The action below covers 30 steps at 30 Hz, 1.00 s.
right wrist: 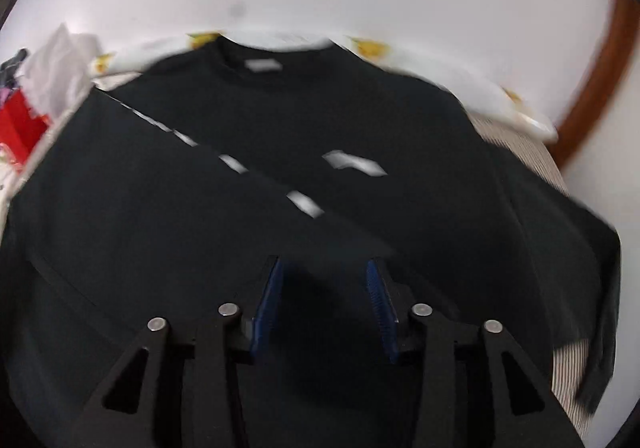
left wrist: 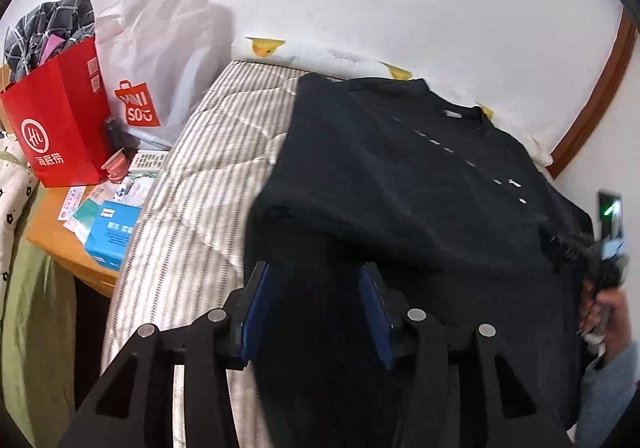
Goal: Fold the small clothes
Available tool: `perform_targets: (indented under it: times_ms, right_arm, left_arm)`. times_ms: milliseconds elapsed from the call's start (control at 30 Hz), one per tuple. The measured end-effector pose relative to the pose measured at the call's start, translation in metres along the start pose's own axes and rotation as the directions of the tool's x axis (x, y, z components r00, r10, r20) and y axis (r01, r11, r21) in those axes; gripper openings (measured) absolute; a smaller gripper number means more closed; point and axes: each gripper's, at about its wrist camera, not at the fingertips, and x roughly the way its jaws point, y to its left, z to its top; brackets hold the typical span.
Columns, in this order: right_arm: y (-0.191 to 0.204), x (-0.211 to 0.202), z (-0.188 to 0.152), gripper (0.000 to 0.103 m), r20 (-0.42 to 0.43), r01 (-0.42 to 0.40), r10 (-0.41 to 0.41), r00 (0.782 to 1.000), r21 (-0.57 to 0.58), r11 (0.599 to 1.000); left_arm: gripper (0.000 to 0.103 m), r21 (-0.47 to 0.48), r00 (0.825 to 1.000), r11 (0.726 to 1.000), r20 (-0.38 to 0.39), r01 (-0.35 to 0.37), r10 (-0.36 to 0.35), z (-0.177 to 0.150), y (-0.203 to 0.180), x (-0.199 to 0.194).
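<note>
A black T-shirt point(left wrist: 400, 183) with small white marks lies on a striped bed, its left side folded over toward the middle; it also fills the right wrist view point(right wrist: 320, 175), collar at the far end. My left gripper point(left wrist: 314, 272) is open, blue pads apart, over the shirt's near left part. My right gripper point(right wrist: 324, 268) is open above the shirt's lower middle, nothing between its pads. The right gripper also shows at the right edge of the left wrist view point(left wrist: 600, 264), held by a hand at the shirt's edge.
The striped bed cover point(left wrist: 208, 151) runs to a white wall. A wooden side table point(left wrist: 60, 236) on the left holds a red paper bag point(left wrist: 60, 115), a white shopping bag point(left wrist: 160, 59), a blue box point(left wrist: 114, 232) and small items. A duck-print sheet point(right wrist: 460, 71) lies at the bed's far end.
</note>
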Motion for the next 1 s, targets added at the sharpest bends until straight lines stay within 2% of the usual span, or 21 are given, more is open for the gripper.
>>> perform_targets:
  times_ms: [33,133,200,233,267,300,333,367,433,567,667,767,900,1000]
  right_arm:
    - [-0.005,0.006,-0.010,0.024,-0.008,0.033,-0.033,0.999,-0.002,0.999]
    - [-0.008,0.008,-0.020,0.024,0.022,0.025,-0.024,0.999,-0.024,0.999]
    - [-0.014,-0.003,-0.019,0.023,0.015,0.005,-0.004,1.000,-0.021,1.000]
    - [-0.019,-0.015,-0.019,0.024,0.041,-0.008,0.008,0.999,-0.008,1.000]
    - [-0.029,-0.031,-0.022,0.028,0.088,-0.015,0.014,0.996,0.006,1.000]
    - [-0.032,-0.037,-0.023,0.031,0.104,-0.011,0.009,0.995,0.012,1.000]
    - [-0.045,-0.048,-0.028,0.039,0.118,0.005,-0.008,0.993,0.023,1.000]
    - [-0.061,-0.058,-0.034,0.044,0.130,0.031,-0.037,0.991,0.046,0.998]
    - [-0.089,-0.068,-0.045,0.046,0.136,0.085,-0.098,0.986,0.095,0.992]
    - [-0.159,-0.075,-0.078,0.052,0.068,0.191,-0.210,0.975,0.218,0.957]
    - [-0.201,-0.070,-0.103,0.053,-0.009,0.279,-0.287,0.958,0.274,0.921]
    - [-0.231,-0.061,-0.129,0.056,-0.064,0.304,-0.299,0.952,0.314,0.899]
    - [-0.250,-0.046,-0.151,0.060,-0.110,0.320,-0.301,0.947,0.344,0.883]
    - [-0.253,-0.044,-0.157,0.064,-0.080,0.300,-0.292,0.953,0.375,0.877]
  left_arm:
    - [0.044,0.005,1.000,1.000,0.001,0.004,-0.004,0.000,-0.006,-0.003]
    - [0.047,0.022,1.000,1.000,0.009,-0.003,0.003,0.001,-0.022,-0.009]
    - [0.050,0.035,1.000,0.999,0.016,0.001,-0.002,0.000,-0.034,-0.014]
    - [0.053,0.044,1.000,0.999,0.023,0.004,-0.005,-0.001,-0.042,-0.016]
    - [0.053,0.051,1.000,0.999,0.028,0.005,-0.007,-0.001,-0.047,-0.017]
    - [0.054,0.057,0.999,0.998,0.032,0.007,-0.009,-0.002,-0.053,-0.018]
    - [0.054,0.061,0.999,0.998,0.031,0.010,-0.012,-0.002,-0.059,-0.017]
    - [0.054,0.061,0.999,0.998,0.028,0.016,-0.018,-0.002,-0.065,-0.016]
    - [0.054,0.056,0.999,0.998,0.018,0.034,-0.035,-0.002,-0.074,-0.013]
    - [0.054,0.082,0.999,0.995,0.002,0.049,-0.050,-0.004,-0.099,-0.007]
    - [0.054,0.118,0.999,0.992,-0.004,0.045,-0.045,-0.007,-0.115,-0.004]
    - [0.054,0.150,0.999,0.988,-0.024,0.034,-0.031,-0.008,-0.129,0.002]
    - [0.054,0.174,0.999,0.985,-0.035,0.023,-0.017,-0.006,-0.139,0.005]
    - [0.054,0.187,0.999,0.982,-0.039,0.012,-0.004,-0.007,-0.143,0.005]
